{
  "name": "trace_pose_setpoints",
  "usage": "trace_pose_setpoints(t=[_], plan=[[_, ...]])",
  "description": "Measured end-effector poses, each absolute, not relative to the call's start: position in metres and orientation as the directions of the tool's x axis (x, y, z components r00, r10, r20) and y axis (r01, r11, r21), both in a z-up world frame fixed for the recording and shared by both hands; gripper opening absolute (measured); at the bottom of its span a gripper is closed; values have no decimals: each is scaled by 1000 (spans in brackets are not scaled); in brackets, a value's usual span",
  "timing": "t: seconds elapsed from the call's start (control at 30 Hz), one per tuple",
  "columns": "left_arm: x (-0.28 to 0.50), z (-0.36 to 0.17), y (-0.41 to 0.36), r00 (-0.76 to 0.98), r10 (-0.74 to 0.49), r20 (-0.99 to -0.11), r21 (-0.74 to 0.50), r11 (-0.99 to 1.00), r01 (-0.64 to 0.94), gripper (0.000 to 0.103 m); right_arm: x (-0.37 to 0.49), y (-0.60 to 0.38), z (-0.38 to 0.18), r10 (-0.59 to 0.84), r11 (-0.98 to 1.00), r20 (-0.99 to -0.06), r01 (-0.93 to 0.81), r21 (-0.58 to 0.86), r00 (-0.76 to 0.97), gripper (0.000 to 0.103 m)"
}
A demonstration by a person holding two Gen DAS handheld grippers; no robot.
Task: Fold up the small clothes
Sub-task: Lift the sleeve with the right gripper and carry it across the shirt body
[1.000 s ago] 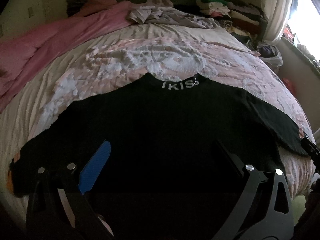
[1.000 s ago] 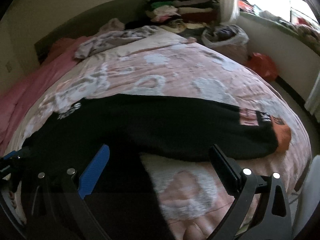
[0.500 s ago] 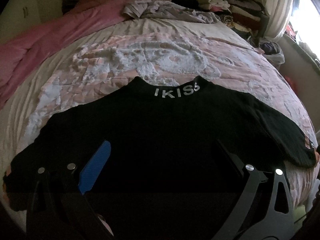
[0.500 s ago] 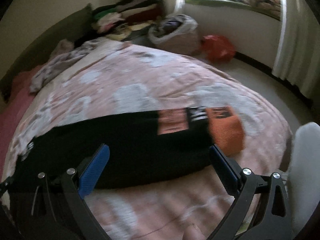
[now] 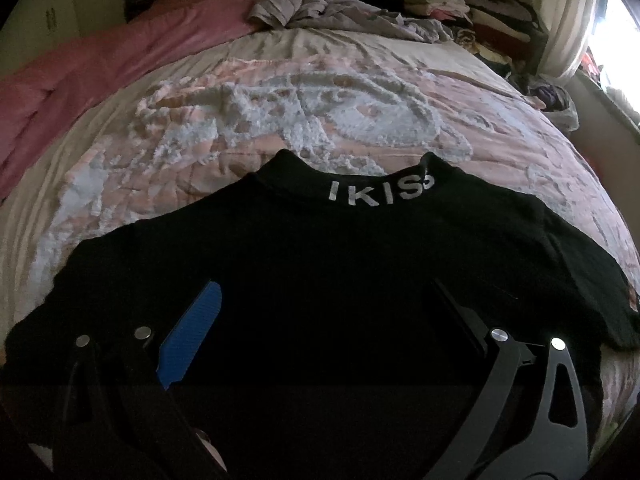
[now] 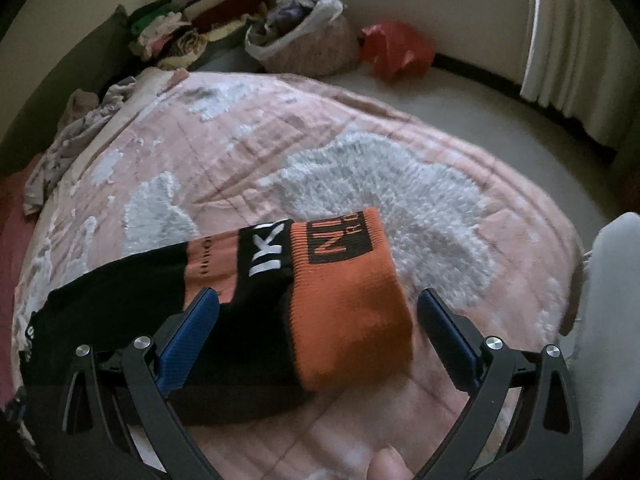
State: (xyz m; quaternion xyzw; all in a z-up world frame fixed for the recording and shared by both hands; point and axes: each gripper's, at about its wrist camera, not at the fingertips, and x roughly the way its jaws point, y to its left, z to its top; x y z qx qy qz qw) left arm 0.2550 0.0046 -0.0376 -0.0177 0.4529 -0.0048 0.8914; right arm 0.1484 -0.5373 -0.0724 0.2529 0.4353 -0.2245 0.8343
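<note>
Black top (image 5: 320,280) flat on bedspread (image 5: 280,120), soft, light, floppy. Orange cuff (image 6: 352,312) = best pinch pt. R gripper (image 6: 318,312) spread wide over it; L gripper (image 5: 324,304) also wide, holding nothing.

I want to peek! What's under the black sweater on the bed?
The black sweater lies flat on the pink and white blanket, which shows all around it. Anything tucked beneath its middle is covered, so that can't be seen.

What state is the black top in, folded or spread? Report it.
Spread. The black top lies flat on the bedspread, collar away, its orange-cuffed sleeve stretched sideways.
</note>
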Motion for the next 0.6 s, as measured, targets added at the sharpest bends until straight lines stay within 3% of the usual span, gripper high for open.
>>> trace_pose_setpoints(t=[0.07, 0.1, 0.17, 0.23, 0.4, 0.6], plan=[[256, -43, 5, 585, -37, -810, -46, 999, -2, 94, 151, -536, -73, -175, 777, -838, 595, 205, 517, 83], [256, -45, 5, 587, -42, -809, -50, 999, 2, 94, 151, -535, -72, -179, 782, -835, 590, 200, 520, 69], [255, -48, 4, 590, -40, -806, -47, 999, 3, 94, 150, -531, -68, -171, 798, -825, 567, 205, 539, 59], [254, -49, 4, 592, -44, -805, -53, 999, 2, 94, 149, -527, -64, -139, 817, -808, 528, 234, 573, 33], [245, -41, 3, 609, -64, -791, -73, 997, 10, 94, 144, -504, -37, -96, 869, -730, 415, 270, 676, 12], [231, -25, 6, 629, -89, -773, -101, 995, 17, 94, 149, -462, 2, 85, 890, -634, 227, 395, 768, 11]])
